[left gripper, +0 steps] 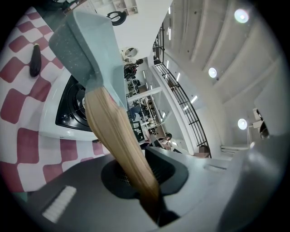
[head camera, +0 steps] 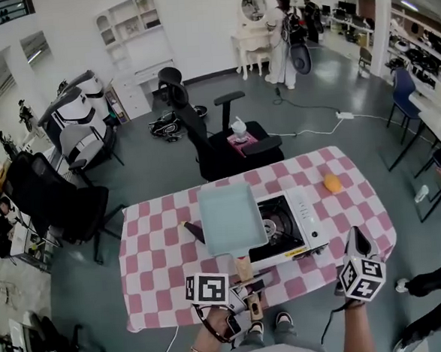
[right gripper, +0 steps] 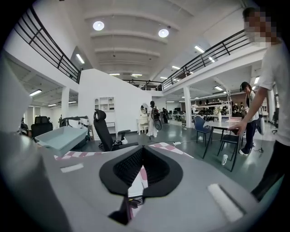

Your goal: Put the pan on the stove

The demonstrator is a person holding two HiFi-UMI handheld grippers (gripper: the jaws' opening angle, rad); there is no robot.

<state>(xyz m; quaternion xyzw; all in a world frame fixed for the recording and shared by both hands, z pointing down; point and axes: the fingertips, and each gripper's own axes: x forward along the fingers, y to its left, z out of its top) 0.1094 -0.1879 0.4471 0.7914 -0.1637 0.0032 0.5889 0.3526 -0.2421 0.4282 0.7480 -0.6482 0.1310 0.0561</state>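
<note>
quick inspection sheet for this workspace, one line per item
surface: pink-and-white checked tablecloth, lying flat.
job's things: pale blue rectangular pan with wooden handle, over the left part of the white tabletop gas stove; burner uncovered.
clutter: round orange thing far right; dark elongated thing left of the pan.
grippers: left gripper shut on the handle; right gripper shut, empty.
cables: white cable on the floor.
surroundings: black office chairs, people farther off.
</note>
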